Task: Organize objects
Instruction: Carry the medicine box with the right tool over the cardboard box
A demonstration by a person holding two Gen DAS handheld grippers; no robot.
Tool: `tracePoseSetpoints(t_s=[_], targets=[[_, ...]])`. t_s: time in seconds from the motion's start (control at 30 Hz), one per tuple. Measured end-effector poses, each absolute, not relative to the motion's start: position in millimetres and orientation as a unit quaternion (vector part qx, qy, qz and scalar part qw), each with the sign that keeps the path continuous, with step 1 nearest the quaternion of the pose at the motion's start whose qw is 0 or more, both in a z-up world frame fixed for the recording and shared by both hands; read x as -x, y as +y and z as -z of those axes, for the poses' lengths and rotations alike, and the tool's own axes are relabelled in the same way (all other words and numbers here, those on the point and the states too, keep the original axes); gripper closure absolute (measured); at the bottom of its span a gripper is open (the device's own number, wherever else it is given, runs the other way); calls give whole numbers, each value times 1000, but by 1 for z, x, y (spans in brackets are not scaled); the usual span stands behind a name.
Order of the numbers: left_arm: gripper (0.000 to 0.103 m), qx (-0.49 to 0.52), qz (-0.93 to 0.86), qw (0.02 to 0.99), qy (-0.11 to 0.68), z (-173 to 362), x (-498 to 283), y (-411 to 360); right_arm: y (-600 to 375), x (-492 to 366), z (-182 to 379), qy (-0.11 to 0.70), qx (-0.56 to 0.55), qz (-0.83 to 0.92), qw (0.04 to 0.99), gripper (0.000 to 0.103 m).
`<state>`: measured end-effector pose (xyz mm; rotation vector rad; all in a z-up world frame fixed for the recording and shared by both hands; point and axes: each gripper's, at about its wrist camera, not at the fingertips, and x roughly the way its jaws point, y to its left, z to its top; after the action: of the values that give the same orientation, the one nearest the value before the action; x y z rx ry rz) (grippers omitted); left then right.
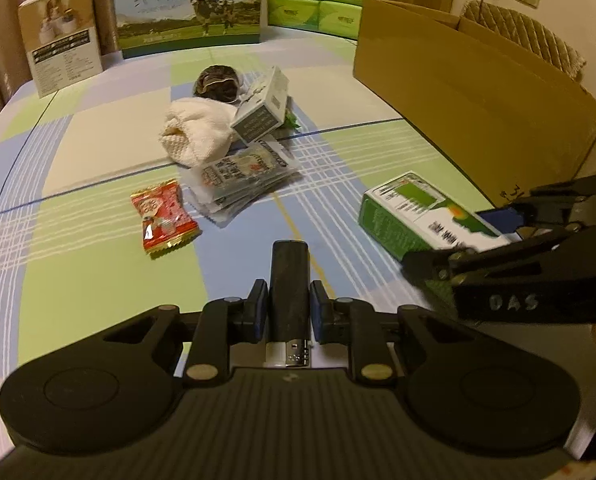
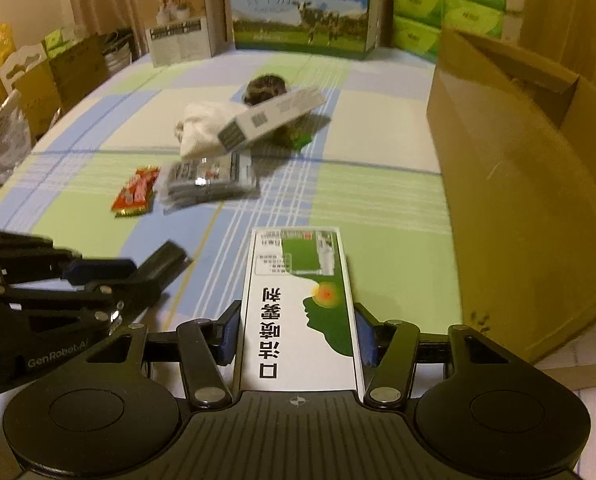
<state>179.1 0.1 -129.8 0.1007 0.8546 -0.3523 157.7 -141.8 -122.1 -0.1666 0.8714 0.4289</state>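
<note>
Both tools are loaded: the left tool [image 1: 289, 308] is clenched on a black lighter [image 1: 289, 280], the right tool [image 2: 298, 334] grips a green-and-white spray box [image 2: 300, 304], both held above the checked bed sheet [image 1: 98, 240]. The open cardboard carton [image 2: 518, 200], likely their destination, stands just right. Still unsorted in a central heap: red candy wrapper [image 1: 163, 217], sachets [image 1: 242, 178], white towel [image 1: 196, 130], small grey box [image 1: 262, 106].

Left wrist view: looks forward and down along the left tongs [image 1: 288, 312], close above the checked table [image 1: 98, 216]. Right wrist view: likewise along the right tongs [image 2: 298, 334]. Both share the central pile, milk carton [image 1: 188, 0] and cardboard box [image 2: 518, 200].
</note>
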Motion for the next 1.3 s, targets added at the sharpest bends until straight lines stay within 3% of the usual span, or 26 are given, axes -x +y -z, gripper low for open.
tracePoseSetpoints(t_s=[0.33,0.73,1.0,1.3], targets=[[85,-29,151,903,400,92,-156,-5,-161,-124,67,375,74,-204,902,50],[85,-16,185,914,360,-4,-132,-78,-253,-117,-29,305,38,-138,941,50],[85,-38,240,913,328,-45,-143,-161,-329,-151,-51,299,19,-88,950,50],[85,-61,263,902,337,-36,-174,-217,-366,-172,-51,304,1,-76,950,50]])
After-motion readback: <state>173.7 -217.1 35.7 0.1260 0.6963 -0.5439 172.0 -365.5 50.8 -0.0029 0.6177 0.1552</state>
